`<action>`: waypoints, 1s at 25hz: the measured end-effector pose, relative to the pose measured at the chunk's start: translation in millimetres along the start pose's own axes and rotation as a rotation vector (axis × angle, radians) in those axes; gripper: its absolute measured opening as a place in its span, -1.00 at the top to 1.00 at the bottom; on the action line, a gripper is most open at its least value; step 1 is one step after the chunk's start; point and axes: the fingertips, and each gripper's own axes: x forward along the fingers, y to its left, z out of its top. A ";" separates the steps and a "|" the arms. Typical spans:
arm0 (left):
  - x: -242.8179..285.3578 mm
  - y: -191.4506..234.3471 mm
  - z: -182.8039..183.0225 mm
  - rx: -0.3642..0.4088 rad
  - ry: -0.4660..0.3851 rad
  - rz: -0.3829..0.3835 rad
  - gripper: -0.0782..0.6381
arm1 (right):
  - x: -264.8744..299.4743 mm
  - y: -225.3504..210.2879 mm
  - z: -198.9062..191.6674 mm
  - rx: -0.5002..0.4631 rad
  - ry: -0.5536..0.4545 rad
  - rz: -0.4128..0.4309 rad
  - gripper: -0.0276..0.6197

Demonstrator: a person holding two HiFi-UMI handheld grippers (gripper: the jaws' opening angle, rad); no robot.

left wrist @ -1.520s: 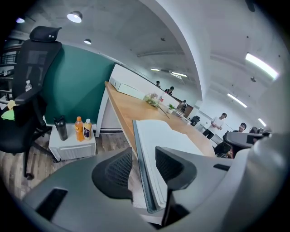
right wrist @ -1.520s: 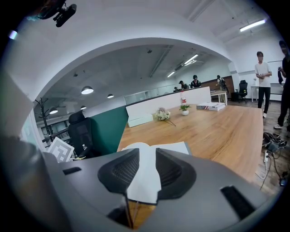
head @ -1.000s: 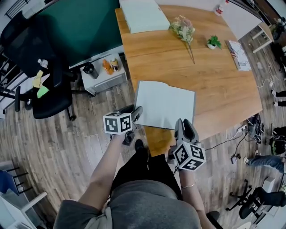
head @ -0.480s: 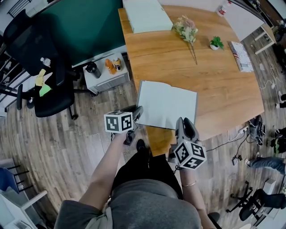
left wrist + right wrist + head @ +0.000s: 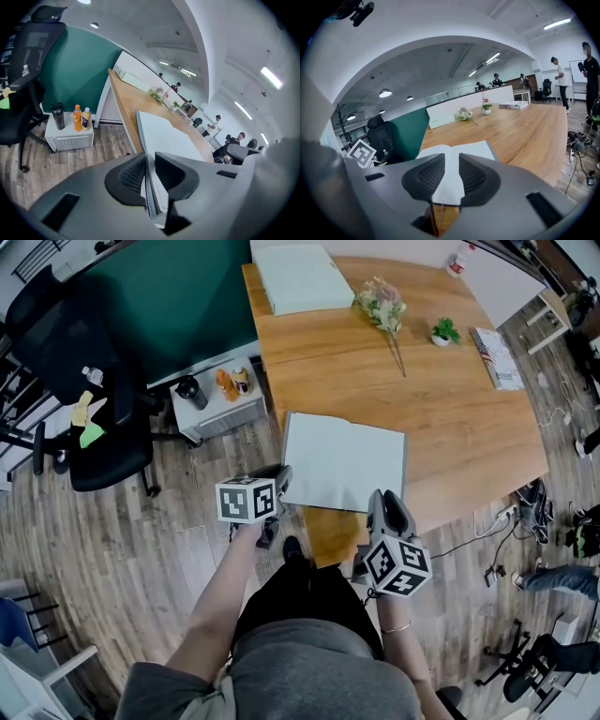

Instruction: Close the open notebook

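Observation:
The open notebook (image 5: 344,462) lies flat with white pages up, near the front edge of the wooden table (image 5: 469,427). My left gripper (image 5: 281,479) is at its left edge. In the left gripper view the notebook (image 5: 164,136) runs edge-on into the narrow gap of the left gripper (image 5: 149,161); the jaws are closing around that edge and do not clearly press on it. My right gripper (image 5: 386,498) hovers over the notebook's near right edge. Its jaws are closing too, and the right gripper (image 5: 451,164) holds nothing; only the page (image 5: 461,151) shows beyond the gap.
A pale closed book (image 5: 298,276) lies at the table's far left, with dried flowers (image 5: 382,304), a small plant (image 5: 444,331) and a magazine (image 5: 494,357) further right. A white cabinet with bottles (image 5: 217,395) and a black chair (image 5: 89,381) stand left of the table.
Both grippers keep their places at the notebook's left and near edges. The notebook stays open and flat. Only the head view has shifted slightly.

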 end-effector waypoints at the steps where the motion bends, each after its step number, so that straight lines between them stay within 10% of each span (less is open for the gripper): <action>1: -1.0 -1.0 1.4 0.008 -0.001 0.009 0.57 | -0.8 -0.5 0.8 -0.005 -0.002 0.000 0.62; 25: -29.3 -50.3 40.6 0.086 -0.099 0.068 0.65 | -19.9 -40.5 7.1 0.003 -0.017 0.030 0.63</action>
